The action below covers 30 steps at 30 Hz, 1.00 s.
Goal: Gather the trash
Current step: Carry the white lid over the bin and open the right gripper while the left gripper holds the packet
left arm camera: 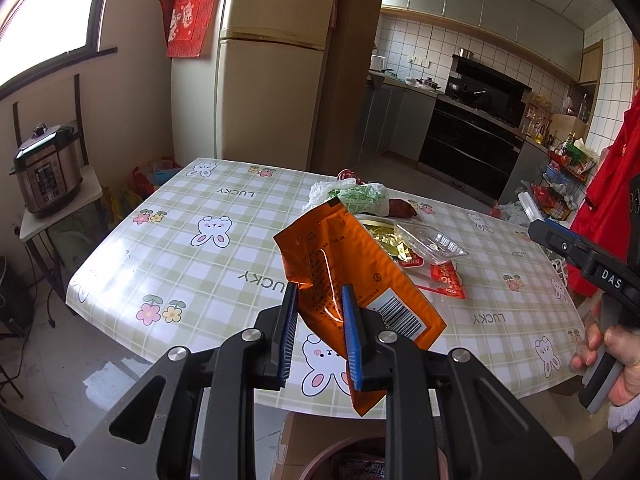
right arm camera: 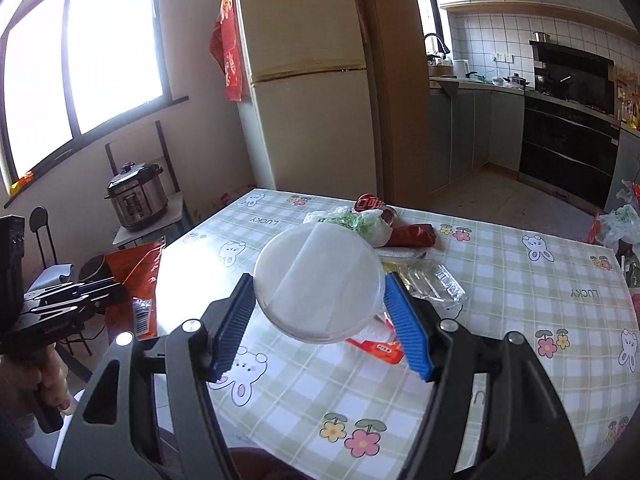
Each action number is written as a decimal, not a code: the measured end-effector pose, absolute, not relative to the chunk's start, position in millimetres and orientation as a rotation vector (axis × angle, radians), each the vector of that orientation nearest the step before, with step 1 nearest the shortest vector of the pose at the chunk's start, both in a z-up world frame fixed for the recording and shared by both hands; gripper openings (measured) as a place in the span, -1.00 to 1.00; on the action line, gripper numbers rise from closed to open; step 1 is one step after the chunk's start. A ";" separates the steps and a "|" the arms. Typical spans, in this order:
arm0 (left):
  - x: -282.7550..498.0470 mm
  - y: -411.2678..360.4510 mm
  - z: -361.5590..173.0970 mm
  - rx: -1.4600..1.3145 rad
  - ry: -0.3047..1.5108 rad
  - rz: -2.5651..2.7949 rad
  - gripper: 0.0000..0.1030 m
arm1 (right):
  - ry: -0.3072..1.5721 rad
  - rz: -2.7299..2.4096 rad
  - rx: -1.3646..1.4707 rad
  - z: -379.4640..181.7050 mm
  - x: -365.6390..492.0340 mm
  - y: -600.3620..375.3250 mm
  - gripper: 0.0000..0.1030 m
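Below both grippers, round brown bin (left arm camera: 352, 460) sits under the checked-cloth table (left arm camera: 168, 248) edge. Right gripper (right arm camera: 320, 312) clamps round translucent plastic lid (right arm camera: 316, 280); left gripper (left arm camera: 320, 328) pinches orange foil packet (left arm camera: 344, 272), held directly above the bin, so nearer.

Bench (left arm camera: 168, 248) covered in green checked bunny cloth, clear plastic tray (left arm camera: 432, 242) laid over gold wrapper (left arm camera: 382, 238), red sachets (left arm camera: 448, 278) alongside, green-printed bag (left arm camera: 360, 196) heaped behind.

Ahead of me stands a cream fridge (right arm camera: 308, 80) against the wall, bright windows (right arm camera: 76, 64) to its left, a pressure cooker (right arm camera: 138, 196) on a small stand, and a tiled kitchen with a black oven (left arm camera: 468, 136) behind my checked tablecloth (right arm camera: 500, 312).
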<state>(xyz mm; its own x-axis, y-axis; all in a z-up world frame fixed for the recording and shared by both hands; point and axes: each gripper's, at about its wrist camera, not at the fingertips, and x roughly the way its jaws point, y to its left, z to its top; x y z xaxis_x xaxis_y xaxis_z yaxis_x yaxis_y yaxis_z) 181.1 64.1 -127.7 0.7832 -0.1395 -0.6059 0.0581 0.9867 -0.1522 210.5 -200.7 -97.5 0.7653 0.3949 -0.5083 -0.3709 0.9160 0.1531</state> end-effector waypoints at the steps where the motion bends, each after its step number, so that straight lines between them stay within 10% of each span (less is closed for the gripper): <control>1: 173.9 64.2 -125.5 -0.128 0.659 -0.108 -0.58 | 0.558 0.419 0.040 -96.3 199.4 -199.1 0.29; 30: 35.5 74.3 -114.7 -0.112 0.589 -0.162 -0.58 | 0.532 0.525 -0.060 -107.5 14.0 -141.5 0.30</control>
<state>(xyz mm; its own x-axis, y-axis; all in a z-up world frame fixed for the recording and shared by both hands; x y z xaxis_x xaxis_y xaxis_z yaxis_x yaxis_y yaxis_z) 35.5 74.3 -114.7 0.8193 -0.1834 -0.5432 0.1193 0.9813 -0.1513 14.0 -141.5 -107.5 0.7338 0.4615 -0.4985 -0.4921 0.8670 0.0783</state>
